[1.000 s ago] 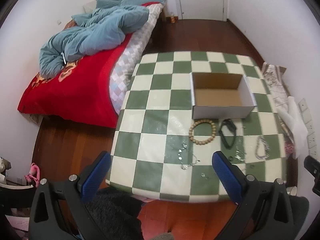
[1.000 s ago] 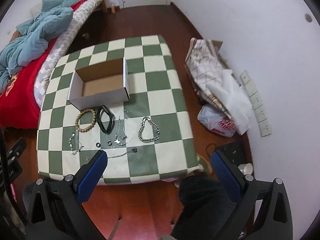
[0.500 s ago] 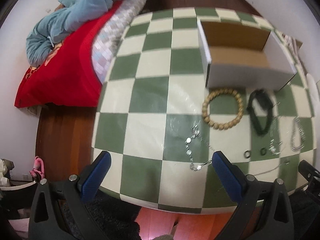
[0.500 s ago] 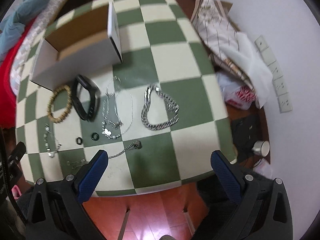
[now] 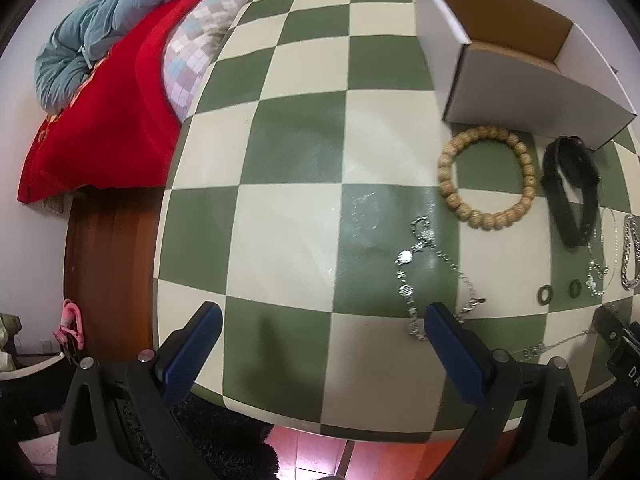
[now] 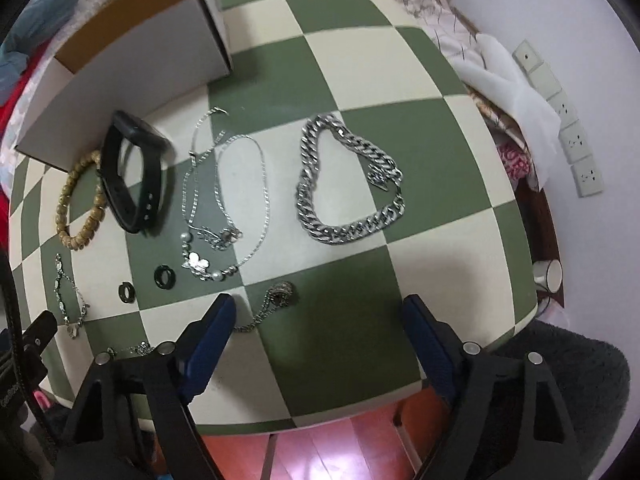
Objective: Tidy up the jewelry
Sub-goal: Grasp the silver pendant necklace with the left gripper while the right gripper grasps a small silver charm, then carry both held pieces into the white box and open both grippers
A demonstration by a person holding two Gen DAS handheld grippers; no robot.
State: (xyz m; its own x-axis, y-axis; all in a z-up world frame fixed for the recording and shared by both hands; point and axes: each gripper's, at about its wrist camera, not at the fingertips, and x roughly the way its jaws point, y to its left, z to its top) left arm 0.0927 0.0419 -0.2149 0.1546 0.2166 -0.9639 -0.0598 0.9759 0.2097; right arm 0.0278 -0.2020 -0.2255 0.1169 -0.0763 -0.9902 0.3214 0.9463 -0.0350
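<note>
Jewelry lies on a green and cream checked table. An open cardboard box stands at the back; it also shows in the right wrist view. In front of it lie a wooden bead bracelet, a black wristband, thin silver necklaces, a heavy silver chain, two dark rings and a thin charm bracelet. My left gripper is open and empty above the front edge, left of the charm bracelet. My right gripper is open and empty, just before a chain with a pendant.
A bed with a red cover and a blue quilt lies left of the table. Bags and cloth lean on the right wall by sockets. A cup stands on the floor.
Both grippers have moved forward and down toward the table. The jewelry now looks much larger and closer. Nothing was picked up or shifted.
</note>
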